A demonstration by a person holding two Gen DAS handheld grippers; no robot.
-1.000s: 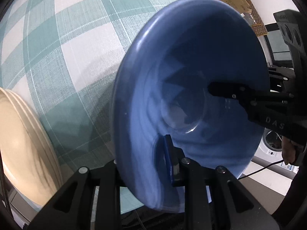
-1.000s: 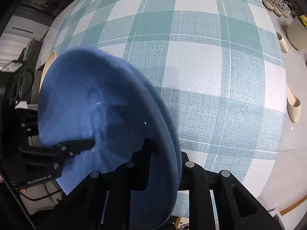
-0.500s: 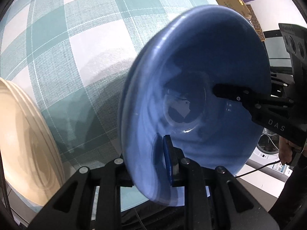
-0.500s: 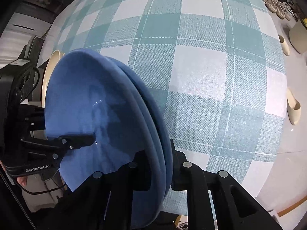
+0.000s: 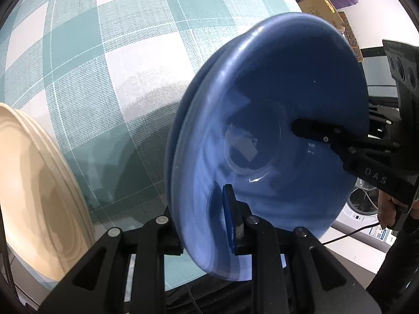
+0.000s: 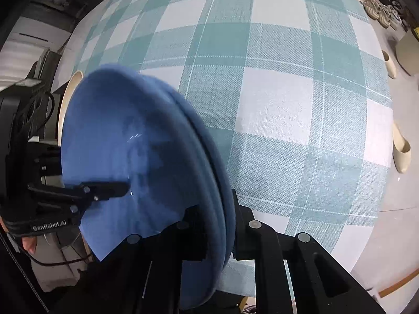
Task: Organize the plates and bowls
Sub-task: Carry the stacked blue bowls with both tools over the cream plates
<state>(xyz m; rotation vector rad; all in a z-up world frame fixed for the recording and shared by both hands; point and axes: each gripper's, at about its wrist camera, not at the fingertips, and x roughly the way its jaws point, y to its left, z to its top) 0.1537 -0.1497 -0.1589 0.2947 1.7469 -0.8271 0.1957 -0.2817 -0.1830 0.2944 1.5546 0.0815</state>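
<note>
Plainly, two blue plates (image 5: 275,141) sit nested one inside the other, filling the centre and right of the left wrist view and the lower left of the right wrist view (image 6: 136,167); the double rim shows as two parallel edges, but the under plate is otherwise hidden behind the upper one. The left gripper (image 5: 207,227) is clamped on the near rim at the bottom centre of its frame, one blue-padded finger (image 5: 230,219) inside the plate, the other finger behind the rim and largely covered; the right gripper (image 6: 209,238) is pinched tight on the opposite rim at the bottom centre of its own frame, its inner finger dark and hard to separate from the shadow. Each gripper shows in the other's view, reaching in over the plate from the frame edge; a bit of a hand (image 5: 386,209) shows at the right edge, cut off. A stack of cream plates (image 5: 34,185) lies at the lower left, cropped by the frame; the checked teal-and-white tablecloth (image 6: 275,99) fills the rest; whether the blue plates touch it cannot be told.
</note>
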